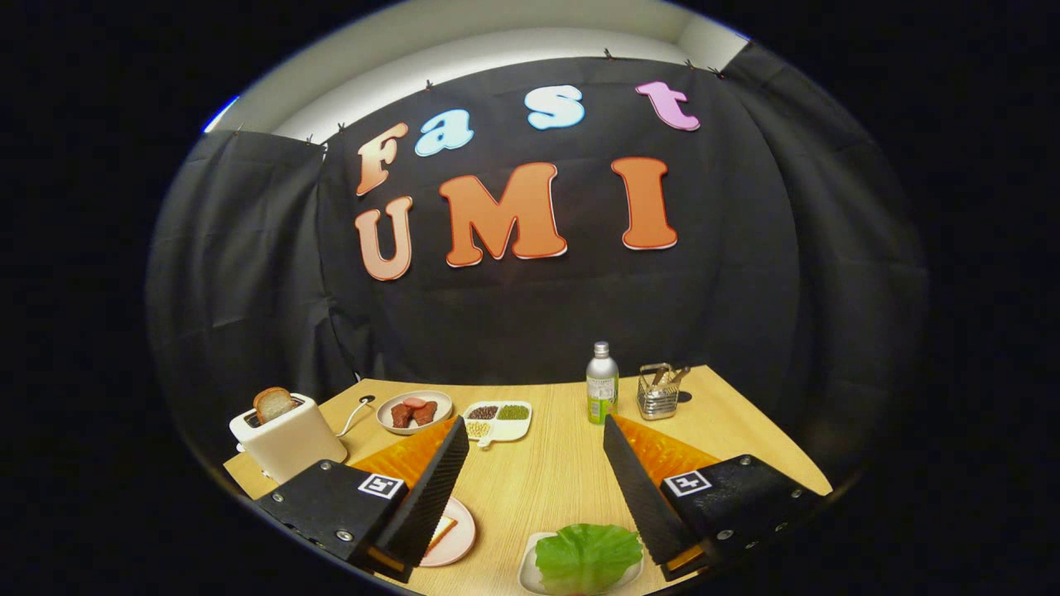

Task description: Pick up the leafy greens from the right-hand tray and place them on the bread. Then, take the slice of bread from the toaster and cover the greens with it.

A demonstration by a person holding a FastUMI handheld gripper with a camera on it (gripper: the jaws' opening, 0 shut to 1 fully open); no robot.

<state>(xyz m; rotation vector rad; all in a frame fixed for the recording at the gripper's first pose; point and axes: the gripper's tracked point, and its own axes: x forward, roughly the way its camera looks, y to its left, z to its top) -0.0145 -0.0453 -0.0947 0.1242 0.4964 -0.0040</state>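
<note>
The gripper (530,430) hangs above the pale wooden desk (546,480) with its fingers (447,463) spread wide and nothing held between them. The bright green, crinkled leafy greens (588,555) lie on a small white tray (530,563) close under the camera, nearer than the fingertips and slightly toward the right finger, so they sit below and behind the open gap, not ahead of it. That is the relation the first move seems to turn on: the fingers would have to drop and pull back, or tip nose-down, before the greens come between them. The leaf looks broad and roughly round, with no clear long axis, so approach angle probably matters little.

Taking the greens as the landmark: to their left, partly hidden under the left finger, is a round pinkish plate (455,538) carrying what appears to be the flat slice of bread (443,530), only an edge of it visible. Farther left and beyond that stands the cream-coloured toaster (290,439) with a browned slice of toast (273,403) standing upright in its slot. Plate and greens are near neighbours, so the carry looks short and leftward.
</note>
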